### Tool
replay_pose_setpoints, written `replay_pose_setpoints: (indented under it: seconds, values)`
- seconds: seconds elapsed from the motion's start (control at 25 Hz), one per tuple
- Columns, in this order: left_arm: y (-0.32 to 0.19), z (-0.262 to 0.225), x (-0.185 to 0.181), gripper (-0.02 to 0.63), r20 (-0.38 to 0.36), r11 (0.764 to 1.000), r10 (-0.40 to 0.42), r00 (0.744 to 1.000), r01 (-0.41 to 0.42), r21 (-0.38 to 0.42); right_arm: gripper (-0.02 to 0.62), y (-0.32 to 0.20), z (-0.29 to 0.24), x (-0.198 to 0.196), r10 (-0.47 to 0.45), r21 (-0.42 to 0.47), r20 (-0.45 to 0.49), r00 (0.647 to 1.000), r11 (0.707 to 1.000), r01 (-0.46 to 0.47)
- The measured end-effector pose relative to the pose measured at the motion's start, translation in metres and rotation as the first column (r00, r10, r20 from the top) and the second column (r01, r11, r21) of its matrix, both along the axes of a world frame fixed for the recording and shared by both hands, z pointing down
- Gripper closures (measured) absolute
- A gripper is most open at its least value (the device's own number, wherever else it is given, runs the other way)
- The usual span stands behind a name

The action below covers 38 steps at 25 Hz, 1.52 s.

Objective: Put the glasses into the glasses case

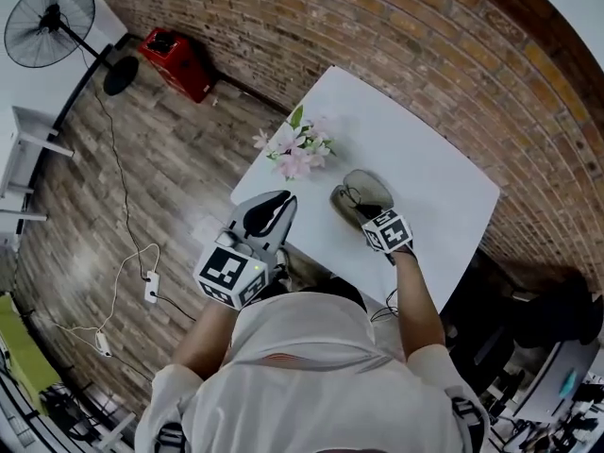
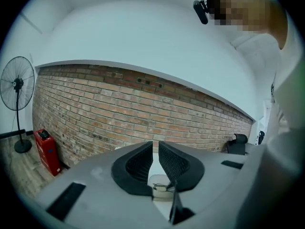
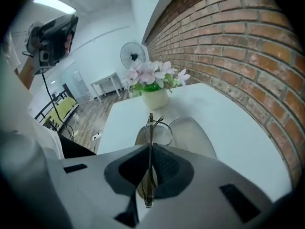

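My right gripper (image 3: 149, 149) is shut on the thin-framed glasses (image 3: 150, 128), pinching them edge-on so they stick out ahead of the fingertips. It points steeply down just over the open grey glasses case (image 3: 188, 132), which lies on the white table (image 1: 425, 168). In the head view this gripper (image 1: 377, 217) hangs at the near end of the case (image 1: 363, 192). My left gripper (image 1: 269, 213) hovers at the table's near left edge, its jaws a narrow slit apart with nothing between them. Through that slit the case (image 2: 159, 180) shows small.
A white vase of pink flowers (image 1: 297, 149) stands on the table just left of the case. A brick wall runs behind the table. On the wooden floor to the left are a red box (image 1: 177, 62), a standing fan (image 1: 47, 22) and a power strip with cables (image 1: 151, 288).
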<state>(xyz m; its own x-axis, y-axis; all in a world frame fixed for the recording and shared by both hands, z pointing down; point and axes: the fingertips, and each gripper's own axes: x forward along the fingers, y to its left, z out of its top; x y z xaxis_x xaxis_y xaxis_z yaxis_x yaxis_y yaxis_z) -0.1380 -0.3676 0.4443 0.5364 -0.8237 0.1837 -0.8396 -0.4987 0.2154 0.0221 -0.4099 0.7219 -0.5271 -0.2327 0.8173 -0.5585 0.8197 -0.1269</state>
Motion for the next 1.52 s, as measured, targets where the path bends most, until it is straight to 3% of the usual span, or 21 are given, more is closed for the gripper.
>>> replay_pose_setpoints:
  seconds: [0.4,0.48,0.56,0.68,0.8,0.92,1.0,1.16,1.36,1.44,1.52]
  values:
    - [0.010,0.002,-0.010,0.561,-0.003,0.999,-0.037,0.999,0.037,-0.017,0.528,0.012,0.035,-0.009,-0.081,-0.072,-0.090,0.993,0.995,0.075]
    - [0.012,0.003,-0.011,0.561,-0.005,0.999,-0.036,0.999,0.036,-0.019,0.445,0.013,0.032,-0.010,-0.078,-0.069,-0.082,0.994,0.995,0.073]
    - [0.012,0.004,-0.010,0.561,-0.008,0.999,-0.032,0.999,0.031,-0.019,0.422,0.011,0.020,-0.011,-0.071,-0.046,-0.068,0.995,0.997,0.068]
    - [0.009,0.001,-0.008,0.561,-0.018,1.000,-0.018,1.000,0.017,-0.006,0.423,0.000,-0.017,-0.011,-0.020,0.048,-0.018,1.000,0.999,0.021]
    - [0.005,-0.005,-0.006,0.561,-0.027,1.000,0.003,1.000,-0.003,0.011,0.449,-0.015,-0.083,-0.011,0.090,0.155,0.164,0.982,0.981,-0.116]
    - [-0.001,-0.013,0.000,0.561,-0.038,0.998,0.042,0.998,-0.040,0.039,0.505,-0.027,-0.166,0.001,0.197,0.249,0.407,0.892,0.916,-0.315]
    - [-0.008,-0.021,0.007,0.561,-0.052,0.995,0.074,0.996,-0.070,0.066,0.543,-0.025,-0.212,0.011,0.202,0.321,0.485,0.851,0.864,-0.388]
    - [-0.017,-0.037,0.022,0.561,-0.065,0.987,0.123,0.990,-0.115,0.115,0.545,-0.006,-0.278,0.031,0.173,0.432,0.539,0.824,0.783,-0.447]
    - [-0.024,-0.057,0.031,0.561,-0.049,0.975,0.146,0.988,-0.135,0.175,0.545,0.020,-0.355,0.065,0.168,0.512,0.628,0.760,0.646,-0.567]
    - [-0.026,-0.065,0.038,0.561,-0.034,0.968,0.162,0.986,-0.152,0.201,0.545,0.029,-0.370,0.075,0.165,0.543,0.626,0.762,0.609,-0.578]
    - [-0.028,-0.072,0.046,0.561,-0.024,0.958,0.189,0.982,-0.179,0.223,0.545,0.035,-0.371,0.083,0.175,0.571,0.599,0.782,0.591,-0.570]
